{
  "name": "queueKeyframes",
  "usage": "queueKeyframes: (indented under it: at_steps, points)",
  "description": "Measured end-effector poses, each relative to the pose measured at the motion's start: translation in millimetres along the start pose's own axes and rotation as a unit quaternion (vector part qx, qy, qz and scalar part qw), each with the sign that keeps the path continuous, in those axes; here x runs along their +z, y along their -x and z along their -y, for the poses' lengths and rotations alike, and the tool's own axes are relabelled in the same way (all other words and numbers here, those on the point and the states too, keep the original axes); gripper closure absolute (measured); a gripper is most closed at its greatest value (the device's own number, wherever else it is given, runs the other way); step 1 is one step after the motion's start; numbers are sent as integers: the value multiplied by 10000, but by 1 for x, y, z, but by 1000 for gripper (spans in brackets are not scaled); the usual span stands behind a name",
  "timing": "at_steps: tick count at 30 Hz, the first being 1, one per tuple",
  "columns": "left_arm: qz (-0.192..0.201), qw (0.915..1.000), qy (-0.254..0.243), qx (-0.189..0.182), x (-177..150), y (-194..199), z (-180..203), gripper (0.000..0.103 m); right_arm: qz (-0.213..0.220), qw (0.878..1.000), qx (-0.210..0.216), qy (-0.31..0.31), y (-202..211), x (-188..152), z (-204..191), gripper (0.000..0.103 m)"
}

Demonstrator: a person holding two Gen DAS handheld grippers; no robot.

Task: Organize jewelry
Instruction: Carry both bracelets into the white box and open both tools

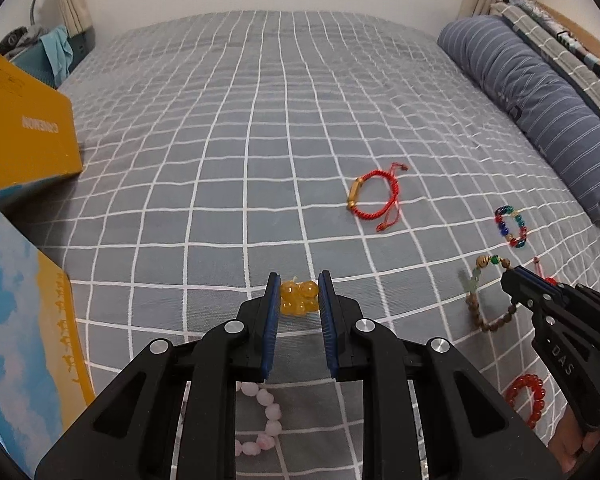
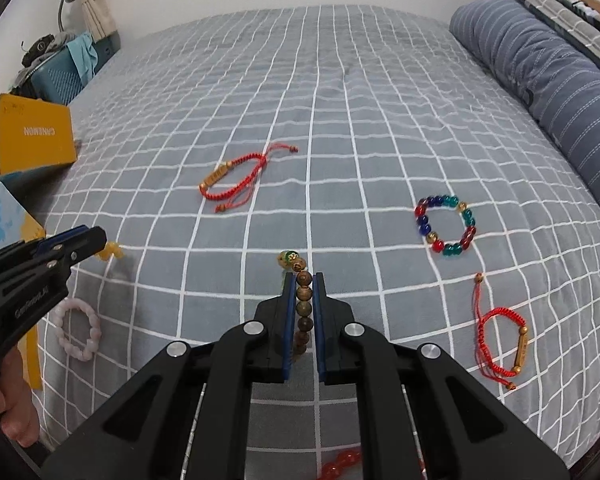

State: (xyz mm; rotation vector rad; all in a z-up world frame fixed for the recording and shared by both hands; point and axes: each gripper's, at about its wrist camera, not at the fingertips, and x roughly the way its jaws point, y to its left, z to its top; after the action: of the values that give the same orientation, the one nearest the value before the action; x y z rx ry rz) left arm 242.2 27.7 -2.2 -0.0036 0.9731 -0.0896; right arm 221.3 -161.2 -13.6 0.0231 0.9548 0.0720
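Note:
My left gripper is shut on an amber bead bracelet, held just above the bed; it also shows in the right wrist view. My right gripper is shut on a brown wooden bead bracelet, which hangs below it in the left wrist view. On the checked bedsheet lie a red cord bracelet with a gold tube, a multicolour glass bead bracelet, a second red cord bracelet, a pink bead bracelet and a red bead bracelet.
An open box with a yellow lid and a blue-sky side stands at the bed's left edge. A striped blue pillow lies along the right. A blue crate with clothes sits beyond the bed at the far left.

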Motion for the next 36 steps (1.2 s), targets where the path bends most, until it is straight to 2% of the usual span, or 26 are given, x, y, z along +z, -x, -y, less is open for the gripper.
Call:
queueKeyframes:
  at_steps: [15,23,30,36]
  points:
    - [624,9980,-5,-22,-13,55,1,84,659,9978,-78,53,37,8,-13,95]
    - [814,9965,48,209,-21,89,-14,84,848,9964,37,75,62,13,-35,95]
    - [960,9945,250,346,-26,130,-50,84,932,9952,241,182,93,19,-73,95]
    - [1127,9909,453,578,-36,176,-93,84,1044,9921,499,492,126,23,-135,95]
